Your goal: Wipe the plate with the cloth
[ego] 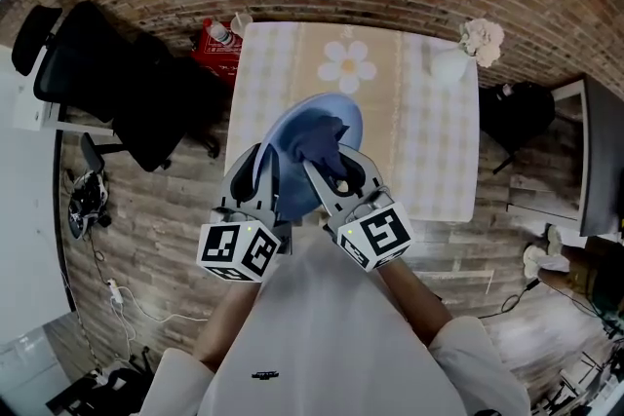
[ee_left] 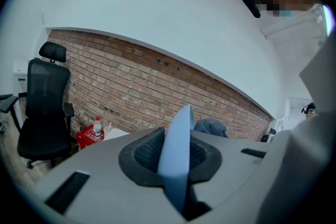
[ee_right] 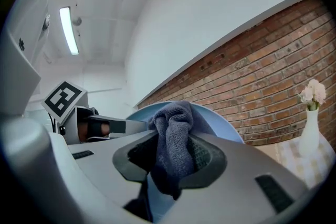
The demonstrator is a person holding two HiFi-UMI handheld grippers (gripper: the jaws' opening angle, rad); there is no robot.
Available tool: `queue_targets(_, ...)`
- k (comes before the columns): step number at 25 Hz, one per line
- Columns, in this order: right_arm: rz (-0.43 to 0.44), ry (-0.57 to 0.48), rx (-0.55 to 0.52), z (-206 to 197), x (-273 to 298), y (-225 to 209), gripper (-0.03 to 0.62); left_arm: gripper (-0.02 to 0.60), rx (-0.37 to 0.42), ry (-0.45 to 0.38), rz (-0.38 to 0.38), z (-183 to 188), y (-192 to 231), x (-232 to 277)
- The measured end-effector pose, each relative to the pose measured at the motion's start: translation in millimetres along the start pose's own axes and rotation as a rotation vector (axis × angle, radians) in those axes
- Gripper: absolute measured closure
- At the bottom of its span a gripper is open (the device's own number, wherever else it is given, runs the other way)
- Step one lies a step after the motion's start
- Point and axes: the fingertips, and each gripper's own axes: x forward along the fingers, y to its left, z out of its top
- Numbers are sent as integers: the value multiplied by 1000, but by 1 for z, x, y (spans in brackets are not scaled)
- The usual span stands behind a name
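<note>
A light blue plate [ego: 292, 133] is held up above the table's near edge, tilted on its rim. My left gripper [ego: 265, 178] is shut on the plate's rim [ee_left: 177, 149], which shows edge-on between the jaws. A dark blue cloth [ego: 322, 141] lies bunched against the plate's face. My right gripper [ego: 330, 172] is shut on the cloth [ee_right: 173, 144], with the plate [ee_right: 218, 123] right behind it. In the left gripper view, a bit of the cloth [ee_left: 211, 126] peeks past the plate's edge.
A table [ego: 429, 141] with a checked cloth and a daisy print [ego: 348, 65] stands against a brick wall. A white vase with flowers [ego: 458, 58] sits at its far right corner. A black office chair [ego: 117, 83] and a red crate with a bottle [ego: 216, 42] stand to the left.
</note>
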Motion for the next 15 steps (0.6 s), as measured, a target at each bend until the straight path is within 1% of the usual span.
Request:
queue_targets(4,10,-3,-3,2,7,0,468,534,27,4,-10,-1,-5,2)
queue_targets(9,17,-7,-11,10,19,4,468,534,114,46,-48,-3,-16,0)
queue_targets(15,23,-9,1,11,19,-2,468,534,129,47,-46,-3,-19,0)
